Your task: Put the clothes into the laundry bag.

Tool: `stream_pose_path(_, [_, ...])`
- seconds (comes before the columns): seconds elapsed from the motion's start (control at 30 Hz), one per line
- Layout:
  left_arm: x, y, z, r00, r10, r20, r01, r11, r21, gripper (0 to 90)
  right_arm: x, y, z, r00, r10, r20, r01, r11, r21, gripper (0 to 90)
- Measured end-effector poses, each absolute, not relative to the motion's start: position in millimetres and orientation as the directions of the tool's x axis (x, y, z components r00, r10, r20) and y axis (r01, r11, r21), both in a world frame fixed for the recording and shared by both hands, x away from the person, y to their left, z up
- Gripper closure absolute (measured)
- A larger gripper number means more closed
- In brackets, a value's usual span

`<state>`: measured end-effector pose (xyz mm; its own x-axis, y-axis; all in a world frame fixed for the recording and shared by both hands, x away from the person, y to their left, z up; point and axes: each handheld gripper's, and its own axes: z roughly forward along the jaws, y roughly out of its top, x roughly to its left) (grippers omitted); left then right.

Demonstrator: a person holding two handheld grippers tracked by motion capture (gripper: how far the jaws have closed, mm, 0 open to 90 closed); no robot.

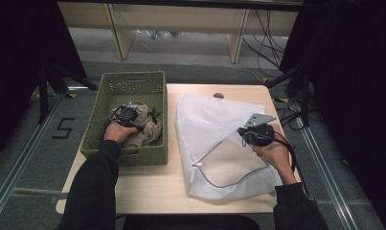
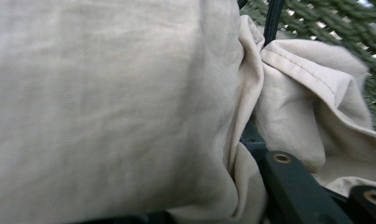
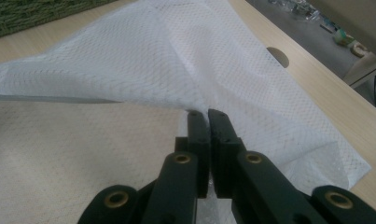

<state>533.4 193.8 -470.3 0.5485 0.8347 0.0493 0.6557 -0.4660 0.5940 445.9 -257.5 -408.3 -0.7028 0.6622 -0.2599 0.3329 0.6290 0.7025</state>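
A crumpled beige garment [image 1: 145, 130] lies in the green woven basket [image 1: 133, 86] at the table's left. My left gripper [image 1: 135, 120] is pushed down into it; in the left gripper view the beige garment [image 2: 106, 102] bulges between the jaws and presses against the one black finger [image 2: 288, 184] that shows, while the other is hidden by the cloth. A white mesh bag [image 1: 205, 120] lies flat at the right. My right gripper [image 3: 208, 116] is shut on a pinch of the bag's top layer [image 3: 176, 56] and holds it raised off the lower layer, so the zipped mouth gapes.
The light wooden table [image 1: 147, 189] has bare room along its front edge. The bag's grey zip edge [image 1: 214, 179] curves near the front. A round cable hole [image 1: 218, 95] sits at the table's back. Black cables and wooden shelf legs stand on the floor beyond.
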Motion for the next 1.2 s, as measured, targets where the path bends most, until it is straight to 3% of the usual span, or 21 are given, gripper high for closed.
stream_pose_path(0.17, [531.2,200.1,-455.4,0.496,0.868,0.031,0.627,-0.383,0.679,73.0,445.7,-257.8,-407.4,-0.693,0.669,-0.268,0.327,0.623,0.710,89.3])
stream_pose_path(0.33, [523.8,206.2,-433.9,0.498,0.866,0.043,0.584,-0.372,0.721,73.6,446.0,-257.6,-405.6,-0.700,0.663,-0.266,0.320,0.624,0.713,89.4])
stream_pose_path(0.57, [510.2,222.6,-404.9,0.490,0.870,-0.048,0.553,-0.268,0.789,74.2,446.2,-258.0,-404.8,-0.692,0.675,-0.257,0.327,0.610,0.722,89.4])
stream_pose_path(0.9, [487.1,230.8,-355.9,0.533,0.829,-0.171,0.502,-0.147,0.852,74.2,447.6,-259.3,-404.4,-0.696,0.666,-0.266,0.316,0.618,0.720,89.3])
stream_pose_path(1.2, [462.0,222.1,-328.8,0.608,0.766,-0.208,0.461,-0.126,0.879,74.2,446.4,-259.0,-404.6,-0.691,0.675,-0.259,0.329,0.612,0.719,89.3])
